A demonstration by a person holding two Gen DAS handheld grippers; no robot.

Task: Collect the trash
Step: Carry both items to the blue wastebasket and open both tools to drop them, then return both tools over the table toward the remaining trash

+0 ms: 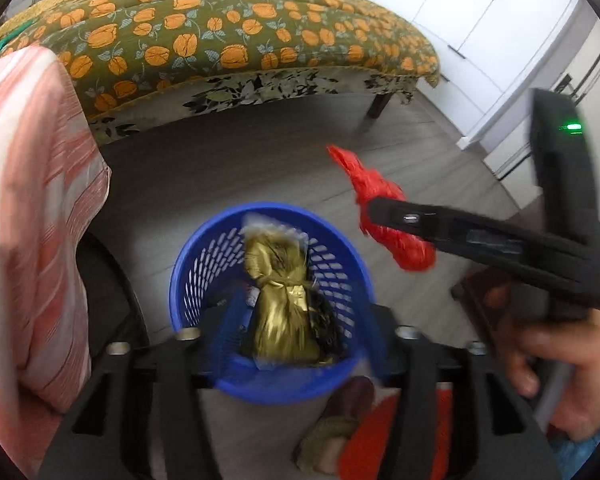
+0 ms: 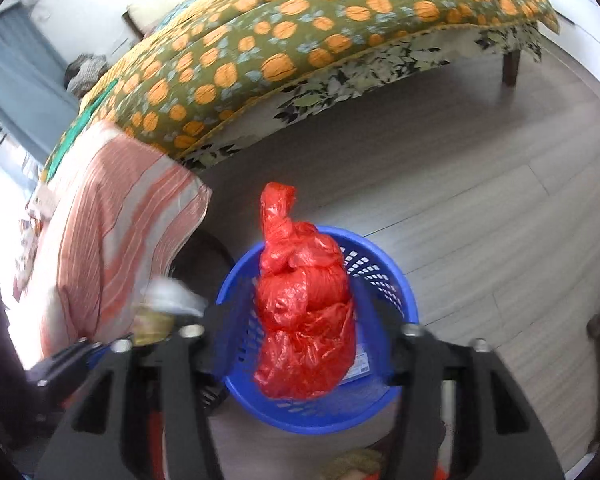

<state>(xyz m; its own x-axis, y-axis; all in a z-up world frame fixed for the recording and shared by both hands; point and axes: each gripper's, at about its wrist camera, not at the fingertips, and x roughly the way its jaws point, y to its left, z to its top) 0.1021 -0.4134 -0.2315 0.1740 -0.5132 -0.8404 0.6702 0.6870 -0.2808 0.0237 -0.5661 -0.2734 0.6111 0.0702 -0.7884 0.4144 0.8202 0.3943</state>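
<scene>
1. The right gripper [image 2: 306,340] held a knotted red plastic bag [image 2: 304,308] clamped between its jaws, the bag's twisted neck pointing away from the camera.
2. The left gripper [image 1: 284,332] gripped a gold bundle [image 1: 282,300] (shiny, tied at the waist with a ribbon), its jaws closed against the bundle's sides.
3. Both loads hung over the mouth of a blue mesh wastebasket [image 2: 384,276], which stood on grey wood-look flooring [image 2: 480,208]; in the left wrist view the red bag [image 1: 384,208] sat up and to the right of the basket's rim [image 1: 204,248].
4. The person's right hand [image 1: 556,364] was wrapped around the right tool's black handle.
5. Left of the basket, a pink-and-white striped cloth [image 2: 112,220] draped down from the bed's edge.
6. Behind, a bed [image 2: 300,40] wore a green quilt printed with orange flowers, over a dark leaf-pattern valance; one wooden leg [image 2: 511,66] showed at the far corner.
7. White cabinet doors [image 1: 480,20] lined the wall beyond.
</scene>
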